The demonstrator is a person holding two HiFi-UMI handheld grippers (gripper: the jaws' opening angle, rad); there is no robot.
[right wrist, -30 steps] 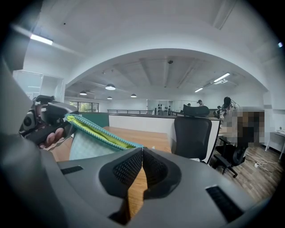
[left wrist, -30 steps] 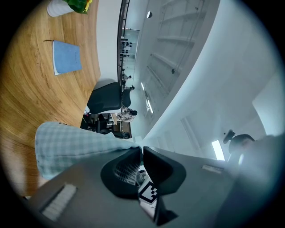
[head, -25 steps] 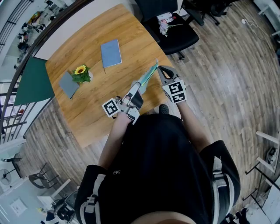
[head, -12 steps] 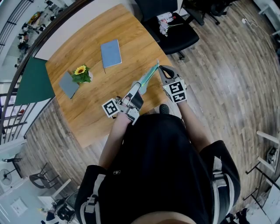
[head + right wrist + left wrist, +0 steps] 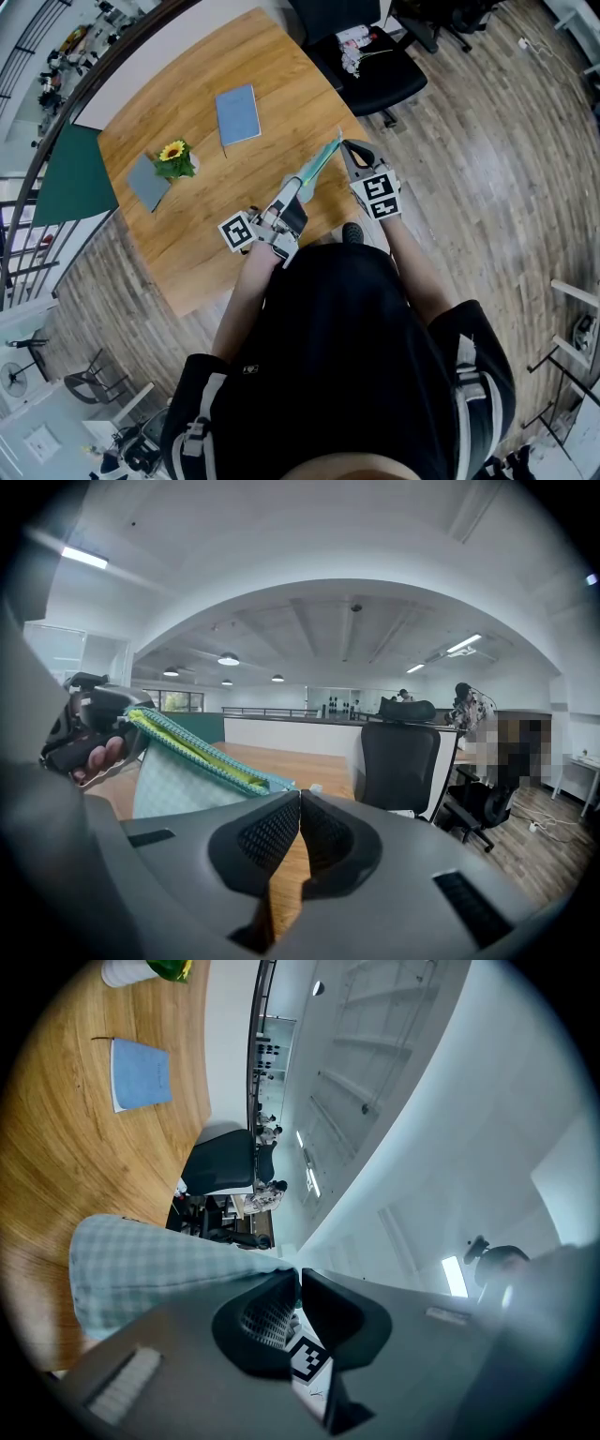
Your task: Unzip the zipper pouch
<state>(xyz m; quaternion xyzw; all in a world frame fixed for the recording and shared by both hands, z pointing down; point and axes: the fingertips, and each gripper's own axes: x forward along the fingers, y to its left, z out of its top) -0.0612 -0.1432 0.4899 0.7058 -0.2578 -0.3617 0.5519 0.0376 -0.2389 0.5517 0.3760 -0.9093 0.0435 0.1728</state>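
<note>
Inspection finds the light-blue checked fabric zipper pouch (image 5: 317,167) lifted clear of the round wooden table (image 5: 197,234). It is stretched edge-up between the two grippers, just in front of the person. The left gripper (image 5: 298,187) has its jaws nearly together, nipping the checked fabric at the pouch's near end. The left gripper view shows the cloth (image 5: 159,1269) running straight into the jaw tips (image 5: 300,1274). The right gripper (image 5: 343,143) has its jaws pressed fully together at the pouch's far corner. Its own view shows the teal zipper band with a yellow-green strip (image 5: 192,752) ending at those tips (image 5: 300,797). A pull tab would be expected there, but none can be made out. As to progress, both holds appear set and the pouch is braced. No gaping mouth is visible along the top edge, and the two sides of the band lie together. In my judgement the zipper is closed, or close to it. The whole run toward the left gripper's end remains to be made.
</note>
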